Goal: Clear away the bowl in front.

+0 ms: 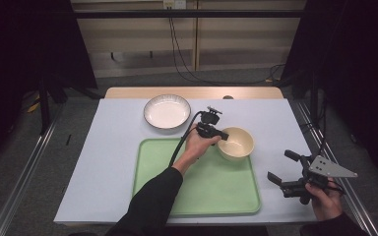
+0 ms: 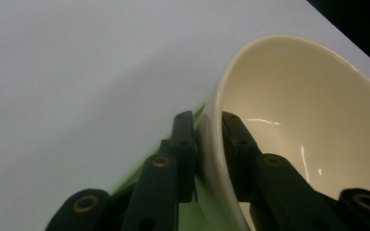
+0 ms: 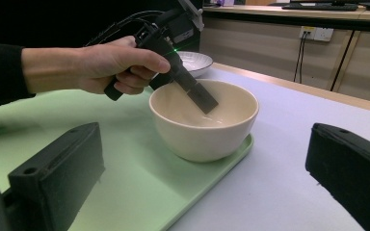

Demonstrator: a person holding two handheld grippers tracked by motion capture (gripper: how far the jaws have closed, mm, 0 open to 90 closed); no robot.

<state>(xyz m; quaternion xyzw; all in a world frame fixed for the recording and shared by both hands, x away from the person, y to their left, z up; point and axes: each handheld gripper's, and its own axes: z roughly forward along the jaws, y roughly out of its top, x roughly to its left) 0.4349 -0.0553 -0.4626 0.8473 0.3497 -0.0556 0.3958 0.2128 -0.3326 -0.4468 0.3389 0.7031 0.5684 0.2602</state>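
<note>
A cream bowl (image 1: pixel 236 142) sits upright on the back right corner of a green tray (image 1: pixel 202 191). My left gripper (image 1: pixel 221 136) reaches it from the left and is shut on its near rim. In the left gripper view the jaws straddle the bowl (image 2: pixel 294 110) wall, one pad outside and one inside. The right gripper view shows the inner finger (image 3: pixel 202 98) lying against the inside of the bowl (image 3: pixel 197 134). My right gripper (image 1: pixel 280 165) is held off the tray's right edge, open and empty, its fingers (image 3: pixel 58 163) wide apart and pointing toward the bowl.
A white plate (image 1: pixel 167 111) with a dark rim lies on the pale table (image 1: pixel 113 162) just behind the tray's back left corner. Most of the tray is bare. Cables hang from a wall socket beyond the table's far edge.
</note>
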